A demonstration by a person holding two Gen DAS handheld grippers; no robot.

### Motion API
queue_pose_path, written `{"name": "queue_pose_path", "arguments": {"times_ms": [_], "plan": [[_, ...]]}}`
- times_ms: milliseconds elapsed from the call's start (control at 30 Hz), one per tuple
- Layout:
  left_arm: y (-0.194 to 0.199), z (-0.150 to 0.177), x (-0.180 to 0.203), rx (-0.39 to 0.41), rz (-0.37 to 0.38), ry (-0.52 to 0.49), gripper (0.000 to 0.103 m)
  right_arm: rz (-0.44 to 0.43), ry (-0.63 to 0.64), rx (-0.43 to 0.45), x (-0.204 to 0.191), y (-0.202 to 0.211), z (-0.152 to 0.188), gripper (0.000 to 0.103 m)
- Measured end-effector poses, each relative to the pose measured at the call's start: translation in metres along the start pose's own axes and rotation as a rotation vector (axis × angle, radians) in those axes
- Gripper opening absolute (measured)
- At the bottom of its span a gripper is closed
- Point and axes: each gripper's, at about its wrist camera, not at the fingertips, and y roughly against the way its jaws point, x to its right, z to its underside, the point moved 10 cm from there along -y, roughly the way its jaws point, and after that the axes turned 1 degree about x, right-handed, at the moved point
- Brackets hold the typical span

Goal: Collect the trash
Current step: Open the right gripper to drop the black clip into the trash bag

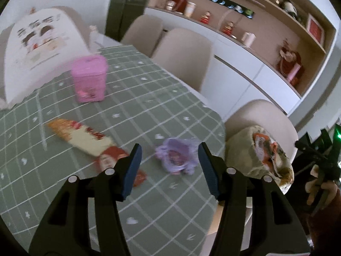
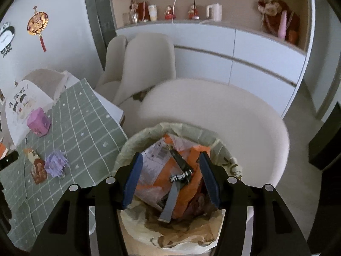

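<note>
Green white-checked tablecloth, pink box, lilac wrapper, orange trash.

Both views are dim and flat, lit by soft indoor light with no hard shadows or glare, and dark corners ring each fisheye circle. In the left wrist view motion blur smears the pink box and the long wrapper ahead of the left hand-held gripper, whose own fingers stay sharp. The right wrist view is crisper, though the cabinet lines bow strongly toward the edges.
</note>
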Motion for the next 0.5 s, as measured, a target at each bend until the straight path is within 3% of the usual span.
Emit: {"name": "queue_pose_path", "arguments": {"times_ms": [233, 500], "plan": [[0.021, 0.017, -0.073, 0.019, -0.064, 0.091, 0.054, -0.020, 0.024, 0.067, -0.039, 0.021, -0.016, 0.053], [0.037, 0.034, -0.149, 0.021, -0.154, 0.197, 0.054, -0.088, 0.121, 0.025, -0.108, 0.007, -0.002, 0.053]]}}
